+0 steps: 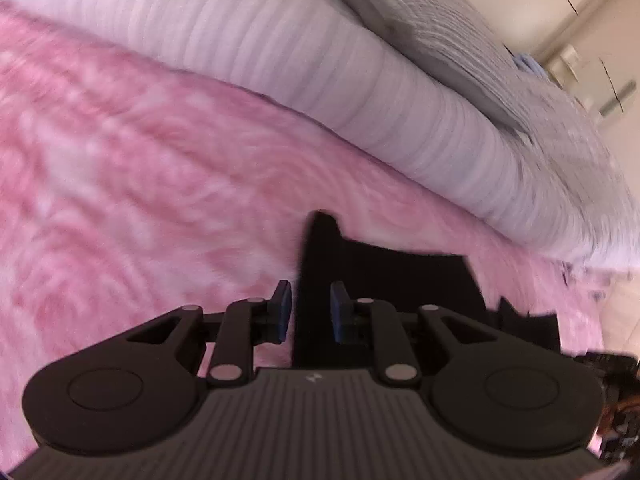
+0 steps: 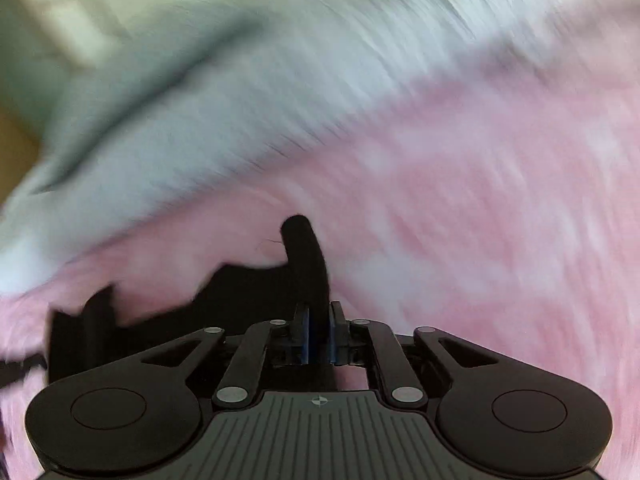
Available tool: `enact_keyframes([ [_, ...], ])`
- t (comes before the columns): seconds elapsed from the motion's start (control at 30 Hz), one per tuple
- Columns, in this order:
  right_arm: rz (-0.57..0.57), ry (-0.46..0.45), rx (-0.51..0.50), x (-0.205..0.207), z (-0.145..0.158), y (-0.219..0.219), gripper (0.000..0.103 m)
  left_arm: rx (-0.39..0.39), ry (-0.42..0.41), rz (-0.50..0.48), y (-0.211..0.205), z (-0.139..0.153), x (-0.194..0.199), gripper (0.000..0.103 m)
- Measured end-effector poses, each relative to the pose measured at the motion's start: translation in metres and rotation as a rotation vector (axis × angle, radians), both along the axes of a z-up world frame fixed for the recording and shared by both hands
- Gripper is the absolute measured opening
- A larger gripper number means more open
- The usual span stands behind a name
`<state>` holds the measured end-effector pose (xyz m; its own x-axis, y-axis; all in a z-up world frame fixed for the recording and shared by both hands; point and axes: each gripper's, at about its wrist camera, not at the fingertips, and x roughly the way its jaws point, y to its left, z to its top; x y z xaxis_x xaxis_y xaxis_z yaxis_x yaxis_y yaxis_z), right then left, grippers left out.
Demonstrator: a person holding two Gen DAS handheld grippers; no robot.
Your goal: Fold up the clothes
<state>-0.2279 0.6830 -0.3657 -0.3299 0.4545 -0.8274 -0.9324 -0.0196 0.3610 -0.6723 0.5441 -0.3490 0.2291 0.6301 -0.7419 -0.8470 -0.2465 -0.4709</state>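
L gripper (image 1: 310, 310): jaws part-open around black garment (image 1: 384, 280), contact unclear
R gripper (image 2: 319, 330): clamped on garment fold, 12 o'clock
Under: pink blanket (image 1: 140, 160)

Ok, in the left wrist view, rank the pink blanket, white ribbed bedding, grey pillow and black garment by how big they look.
1. Pink blanket
2. White ribbed bedding
3. Grey pillow and black garment: similar in apparent size, and the garment lies nearer the camera, partly hidden by the left gripper, so unranked.
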Motion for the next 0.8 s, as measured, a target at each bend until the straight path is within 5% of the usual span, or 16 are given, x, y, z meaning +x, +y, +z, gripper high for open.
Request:
enact_keyframes([
  [0.03,-0.014,0.004,-0.010,0.002,-0.001,0.000,0.028,0.015,-0.024,0.021,-0.005,0.002,-0.004,0.021],
  [0.13,0.053,-0.059,0.059,-0.007,0.006,-0.004,0.038,-0.015,-0.090,0.045,-0.006,-0.001,-0.006,0.030],
  [0.27,0.235,-0.136,0.100,-0.034,0.009,0.002,0.039,-0.092,-0.105,-0.030,0.004,-0.011,0.007,0.031],
  [0.5,0.529,-0.256,0.225,-0.099,0.007,0.014,0.039,-0.103,-0.097,-0.079,0.017,-0.019,0.031,0.031],
  [0.67,0.645,-0.113,0.233,-0.120,0.008,0.027,0.039,-0.091,-0.106,-0.067,0.023,-0.021,0.029,0.031],
  [0.8,0.804,-0.173,0.185,-0.151,-0.015,0.025,0.039,-0.095,-0.108,-0.069,0.027,-0.025,0.029,0.031],
])
